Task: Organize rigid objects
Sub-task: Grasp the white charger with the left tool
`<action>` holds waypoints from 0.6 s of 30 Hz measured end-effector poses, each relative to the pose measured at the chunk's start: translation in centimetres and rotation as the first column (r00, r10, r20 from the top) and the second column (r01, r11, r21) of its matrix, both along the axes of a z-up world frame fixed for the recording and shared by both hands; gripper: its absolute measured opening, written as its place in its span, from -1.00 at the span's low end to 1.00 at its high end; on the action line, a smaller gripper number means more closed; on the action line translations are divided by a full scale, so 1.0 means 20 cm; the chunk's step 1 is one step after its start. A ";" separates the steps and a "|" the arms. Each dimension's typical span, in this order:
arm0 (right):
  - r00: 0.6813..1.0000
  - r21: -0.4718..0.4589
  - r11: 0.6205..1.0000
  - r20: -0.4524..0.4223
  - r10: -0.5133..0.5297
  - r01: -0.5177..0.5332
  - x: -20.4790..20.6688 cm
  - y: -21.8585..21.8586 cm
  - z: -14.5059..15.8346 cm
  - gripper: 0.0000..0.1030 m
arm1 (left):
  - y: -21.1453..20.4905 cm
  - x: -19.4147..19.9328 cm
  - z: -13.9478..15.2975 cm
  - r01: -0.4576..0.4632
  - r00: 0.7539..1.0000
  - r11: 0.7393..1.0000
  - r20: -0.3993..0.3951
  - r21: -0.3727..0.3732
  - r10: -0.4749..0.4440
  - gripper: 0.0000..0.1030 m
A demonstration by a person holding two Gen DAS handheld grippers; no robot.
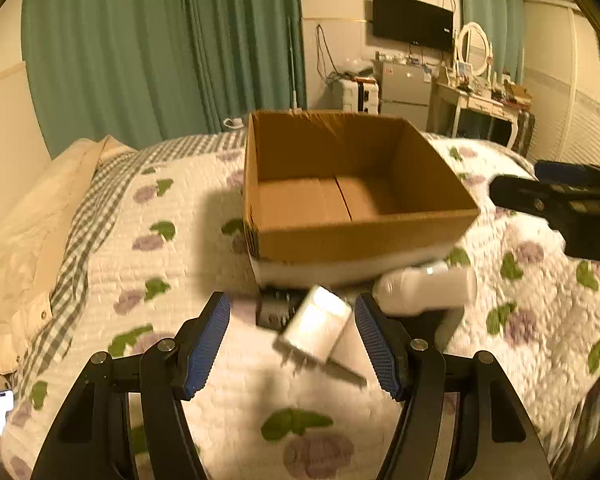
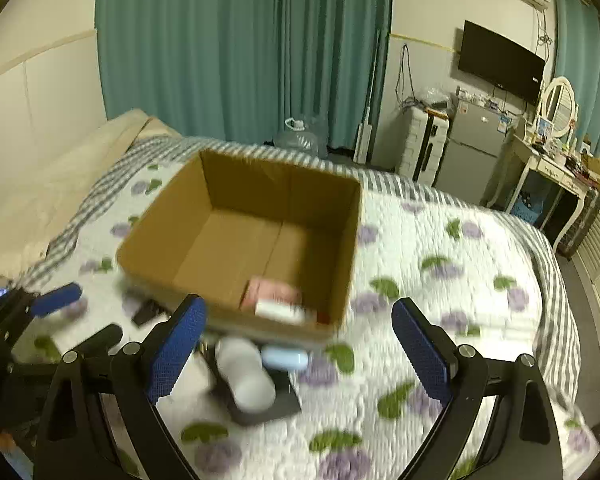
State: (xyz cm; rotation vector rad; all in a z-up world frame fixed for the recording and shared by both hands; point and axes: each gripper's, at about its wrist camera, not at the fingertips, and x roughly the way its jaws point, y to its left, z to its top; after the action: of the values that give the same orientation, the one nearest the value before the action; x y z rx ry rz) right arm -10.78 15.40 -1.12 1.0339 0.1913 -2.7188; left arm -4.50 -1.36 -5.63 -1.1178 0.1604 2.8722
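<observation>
Cardboard box (image 2: pixel 236 240) beyond white bottle (image 2: pixel 246 376)

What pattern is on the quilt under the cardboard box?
White quilt with purple flowers and green leaves, grey-checked border; clearest in the right wrist view.

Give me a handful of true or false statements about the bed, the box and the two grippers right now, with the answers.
1. The cardboard box stands open on the quilt. True.
2. The left gripper is clamped on the white bottle. False: its jaws are spread and hold nothing; the bottle lies on the quilt ahead, to its right.
3. A pink item already lies inside the box. True.
4. The right gripper is shut. False: its jaws stand wide apart with nothing between them.
5. The curtains behind the bed are red. False: they are green.
</observation>
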 end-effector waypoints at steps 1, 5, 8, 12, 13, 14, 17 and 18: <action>1.000 0.001 1.000 0.011 0.001 -0.001 0.03 0.01 -0.03 0.84 | 0.00 0.01 -0.02 0.005 1.000 1.000 0.007 -0.005 -0.004 0.32; 0.998 -0.019 1.000 0.067 0.005 -0.003 0.10 0.04 -0.14 0.84 | 0.00 0.01 -0.10 0.014 0.999 1.000 0.047 -0.021 -0.013 0.31; 0.994 -0.015 1.000 0.108 0.011 -0.010 0.11 0.05 -0.23 0.84 | 0.01 -0.02 -0.15 0.007 0.997 0.999 0.074 -0.054 -0.003 0.32; 0.992 -0.018 1.000 0.127 0.020 -0.018 0.10 0.04 -0.28 0.83 | 0.02 -0.06 -0.23 0.018 0.994 0.997 0.110 -0.077 -0.009 0.32; 0.991 -0.025 0.999 0.133 0.026 -0.022 0.09 0.04 -0.29 0.83 | 0.02 -0.07 -0.25 0.013 0.993 0.996 0.114 -0.087 -0.003 0.32; 0.990 -0.027 0.999 0.136 0.028 -0.024 0.09 0.03 -0.30 0.83 | 0.02 -0.08 -0.25 0.012 0.993 0.996 0.115 -0.090 -0.001 0.32; 0.986 -0.034 0.999 0.161 0.033 -0.028 0.07 0.02 -0.34 0.83 | 0.02 -0.14 -0.28 0.010 0.991 0.997 0.131 -0.080 0.000 0.32; 0.985 -0.036 0.999 0.169 0.034 -0.028 0.07 0.02 -0.35 0.83 | 0.02 -0.14 -0.28 0.017 0.991 0.997 0.133 -0.073 -0.007 0.31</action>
State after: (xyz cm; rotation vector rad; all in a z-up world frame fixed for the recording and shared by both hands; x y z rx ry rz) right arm -9.44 15.76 -8.18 1.2348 0.1310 -2.5805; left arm -7.38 -1.01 -11.33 -1.3112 0.2679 2.7905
